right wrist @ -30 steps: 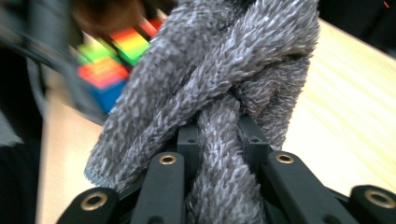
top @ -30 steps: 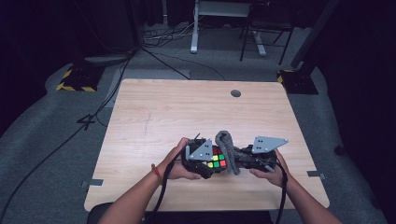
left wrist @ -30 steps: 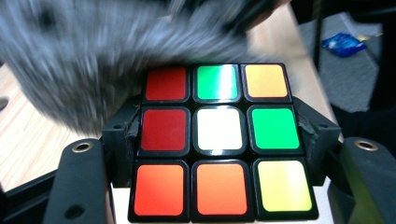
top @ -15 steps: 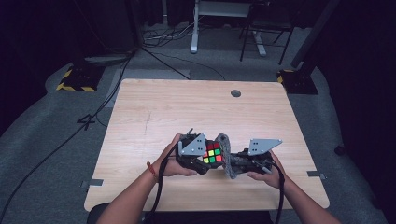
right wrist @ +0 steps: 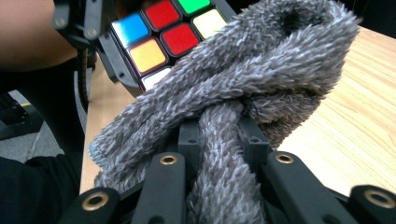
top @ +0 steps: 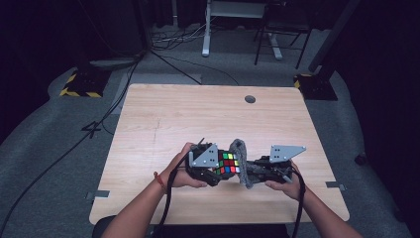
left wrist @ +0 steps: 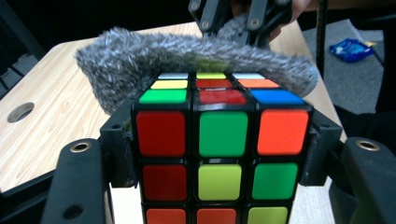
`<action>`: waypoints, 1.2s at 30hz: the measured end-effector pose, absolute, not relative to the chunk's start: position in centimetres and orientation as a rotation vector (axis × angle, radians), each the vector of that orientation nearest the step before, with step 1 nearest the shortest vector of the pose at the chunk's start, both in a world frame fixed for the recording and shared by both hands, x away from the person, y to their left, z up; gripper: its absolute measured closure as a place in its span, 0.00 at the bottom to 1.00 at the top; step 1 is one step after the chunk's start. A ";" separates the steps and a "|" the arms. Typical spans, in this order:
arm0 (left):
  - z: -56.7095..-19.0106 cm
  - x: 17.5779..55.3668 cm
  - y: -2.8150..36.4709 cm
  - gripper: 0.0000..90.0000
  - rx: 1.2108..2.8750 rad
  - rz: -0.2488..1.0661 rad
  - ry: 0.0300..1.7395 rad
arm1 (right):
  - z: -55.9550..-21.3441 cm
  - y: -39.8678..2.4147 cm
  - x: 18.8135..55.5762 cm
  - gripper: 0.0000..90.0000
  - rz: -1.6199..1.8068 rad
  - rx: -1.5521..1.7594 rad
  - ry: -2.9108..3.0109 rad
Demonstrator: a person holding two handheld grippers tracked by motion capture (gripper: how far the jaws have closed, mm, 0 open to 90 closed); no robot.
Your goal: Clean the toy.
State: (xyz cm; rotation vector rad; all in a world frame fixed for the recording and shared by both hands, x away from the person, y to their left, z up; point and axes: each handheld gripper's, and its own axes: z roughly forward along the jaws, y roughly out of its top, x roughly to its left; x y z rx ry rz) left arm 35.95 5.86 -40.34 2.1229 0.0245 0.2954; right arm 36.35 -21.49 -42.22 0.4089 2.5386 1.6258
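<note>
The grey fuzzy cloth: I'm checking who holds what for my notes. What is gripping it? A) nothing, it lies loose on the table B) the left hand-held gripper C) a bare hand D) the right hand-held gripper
D: in the right gripper view the right hand-held gripper has its black jaws pinched on the grey fuzzy cloth, while the left hand-held gripper clamps the puzzle cube.

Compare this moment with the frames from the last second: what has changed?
The grey fuzzy cloth shifted from over the cube's far side to its right side. Unchanged: left gripper clamps the Rubik's cube, right gripper pinches the cloth against it, both hands low near the table's front edge.
</note>
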 end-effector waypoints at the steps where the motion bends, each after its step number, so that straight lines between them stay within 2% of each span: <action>1: -40.4 36.0 5.8 0.36 2.126 0.293 0.026 | -42.2 -21.5 36.3 0.85 1.631 0.409 2.539; 17: -42.2 36.1 3.7 0.37 2.281 0.349 0.023 | -41.4 -21.4 35.8 0.85 1.610 0.372 2.493; 27: -41.4 36.4 4.5 0.37 2.164 0.255 0.043 | -42.6 -21.3 37.0 0.85 1.447 0.480 2.539; 36: -41.0 36.9 5.4 0.37 2.112 0.260 0.076 | -43.6 -20.7 36.9 0.85 1.356 0.436 2.649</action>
